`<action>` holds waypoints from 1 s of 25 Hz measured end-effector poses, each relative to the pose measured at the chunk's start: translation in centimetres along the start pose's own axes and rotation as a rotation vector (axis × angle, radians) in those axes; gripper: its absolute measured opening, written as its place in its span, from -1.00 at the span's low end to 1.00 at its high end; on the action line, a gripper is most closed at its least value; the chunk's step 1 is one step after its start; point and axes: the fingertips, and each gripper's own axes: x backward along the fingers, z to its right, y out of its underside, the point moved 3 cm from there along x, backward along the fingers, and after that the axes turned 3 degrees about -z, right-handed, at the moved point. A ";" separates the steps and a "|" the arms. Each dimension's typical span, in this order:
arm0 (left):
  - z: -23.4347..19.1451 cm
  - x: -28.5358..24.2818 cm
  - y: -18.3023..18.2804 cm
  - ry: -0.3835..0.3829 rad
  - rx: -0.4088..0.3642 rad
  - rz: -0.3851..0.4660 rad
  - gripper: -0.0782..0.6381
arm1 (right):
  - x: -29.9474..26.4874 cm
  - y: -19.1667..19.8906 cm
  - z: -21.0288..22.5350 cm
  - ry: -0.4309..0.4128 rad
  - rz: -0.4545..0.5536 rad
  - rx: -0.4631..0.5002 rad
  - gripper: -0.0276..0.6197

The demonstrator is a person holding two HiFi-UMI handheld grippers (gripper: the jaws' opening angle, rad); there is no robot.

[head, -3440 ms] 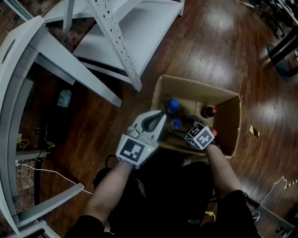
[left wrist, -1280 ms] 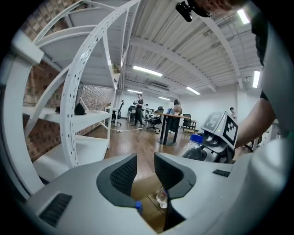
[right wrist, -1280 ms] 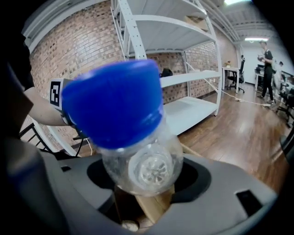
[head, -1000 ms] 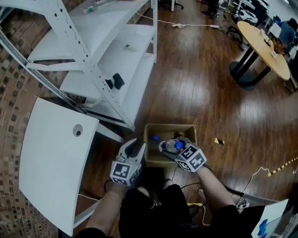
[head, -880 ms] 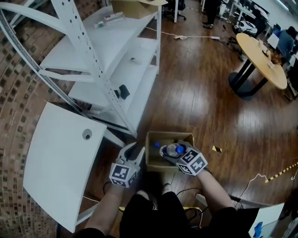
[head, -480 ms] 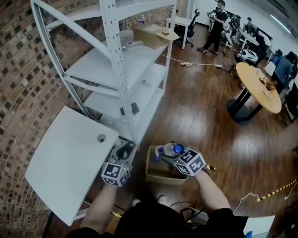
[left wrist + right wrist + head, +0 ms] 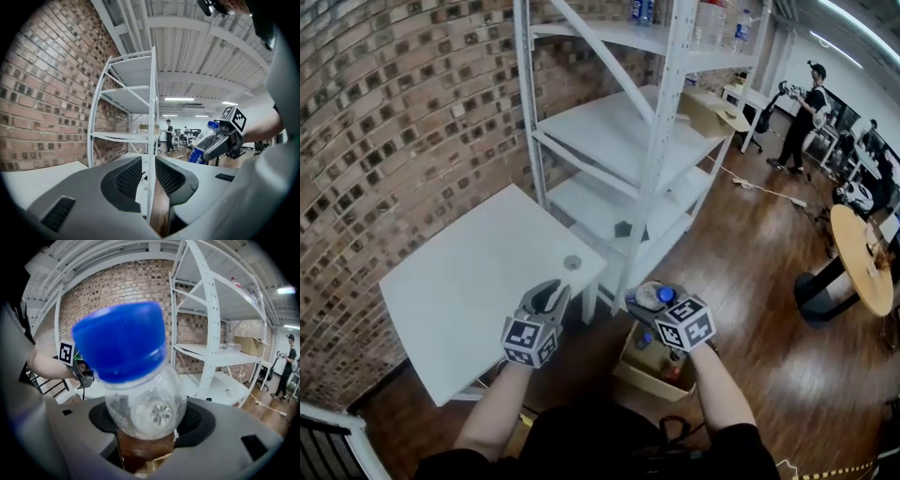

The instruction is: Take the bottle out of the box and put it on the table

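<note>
A clear plastic bottle with a blue cap is held in my right gripper, raised above the open cardboard box on the floor. In the right gripper view the bottle fills the space between the jaws of that gripper, cap toward the camera. My left gripper hovers at the near right edge of the white table. Its jaws are closing with nothing between them. The left gripper view shows the bottle off to the right.
A tall white shelf rack stands behind the table against a brick wall. More bottles remain in the box. A round wooden table and people stand far right.
Both grippers have risen from the box on the floor to table height. The right one has carried the bottle up out of the box. The view has tilted up to the table.
</note>
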 end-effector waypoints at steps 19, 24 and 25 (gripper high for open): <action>-12.6 22.0 -1.6 -0.798 -0.005 0.080 -0.55 | -17.8 -14.0 -15.7 -0.571 0.066 0.313 0.06; -14.5 27.9 -1.3 -0.935 -0.009 0.066 -0.55 | -22.3 -15.8 -23.0 -0.697 0.029 0.420 0.06; -15.3 29.5 -1.3 -0.959 0.002 0.075 -0.55 | -23.1 -16.3 -24.5 -0.714 0.025 0.435 0.06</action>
